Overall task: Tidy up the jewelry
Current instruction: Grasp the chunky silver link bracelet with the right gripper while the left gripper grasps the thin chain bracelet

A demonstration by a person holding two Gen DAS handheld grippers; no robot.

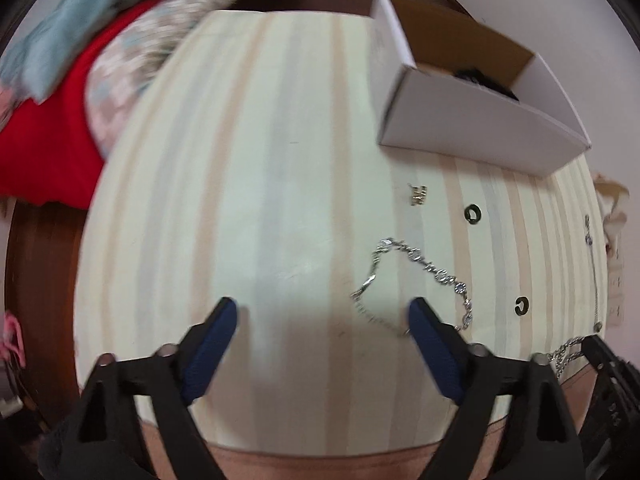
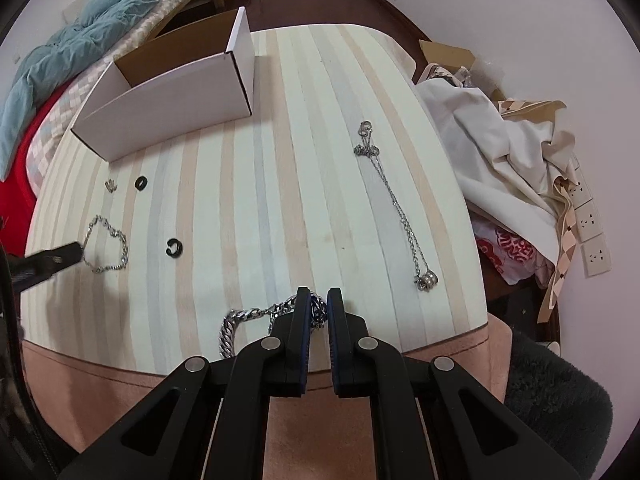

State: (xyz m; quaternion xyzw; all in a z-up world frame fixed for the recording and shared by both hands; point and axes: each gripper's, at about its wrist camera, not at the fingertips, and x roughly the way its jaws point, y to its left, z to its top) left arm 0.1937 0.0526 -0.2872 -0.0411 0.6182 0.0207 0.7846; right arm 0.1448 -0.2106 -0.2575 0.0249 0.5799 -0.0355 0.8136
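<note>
The right gripper (image 2: 319,307) sits nearest, at the table's front edge, its fingers drawn together on a link of the heavy curb chain (image 2: 240,326). The chain lies curled on the striped tablecloth (image 2: 280,160), trailing to the left of the jaws. Its thick metal links look dense and smooth, so it probably hangs limp and swings once lifted; a pinch on one link could slip, and a hold nearer the middle of the chain would likely balance it better.

The left gripper (image 1: 323,318) has its fingers apart, with nothing between the pads. The slim silver bracelet (image 1: 416,280) lies in a loose loop just beside and partly behind its right finger. It looks light, floppy and fine; the jewelled links along its far side seem the firmest place to pinch, since the thin stretch could slide out.

Farther on lie two small black rings (image 1: 473,213), a small gold piece (image 1: 417,194), and, seen from the right wrist, a long thin necklace (image 2: 394,204) stretched out straight, prone to tangling.

Farthest stands the open white cardboard box (image 2: 168,104), the likely destination.
</note>
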